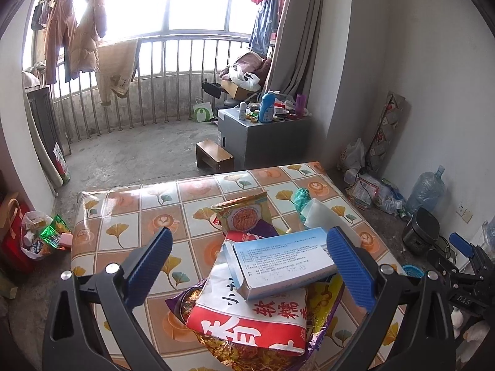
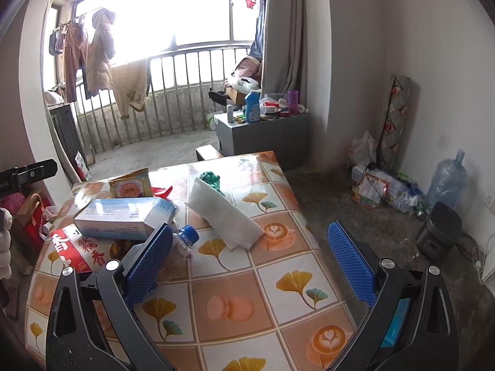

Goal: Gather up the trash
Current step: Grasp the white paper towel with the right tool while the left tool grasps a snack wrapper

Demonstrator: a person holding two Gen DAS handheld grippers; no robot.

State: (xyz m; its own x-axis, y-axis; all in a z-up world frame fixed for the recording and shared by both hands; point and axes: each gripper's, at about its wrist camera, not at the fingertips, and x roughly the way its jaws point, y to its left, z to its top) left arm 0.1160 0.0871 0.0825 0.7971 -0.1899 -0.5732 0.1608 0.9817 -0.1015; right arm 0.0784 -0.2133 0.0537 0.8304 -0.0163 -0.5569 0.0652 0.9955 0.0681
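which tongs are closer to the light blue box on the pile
Left. The left tongs are open around the light blue box; the right tongs sit off to its right, above the table.

The left gripper hangs over the table with its blue-padded jaws spread wide, nothing clamped between them. The right gripper is also over the table, jaws equally wide apart and empty. From the left wrist view, the right gripper shows past the table's right edge, its blue finger raised.
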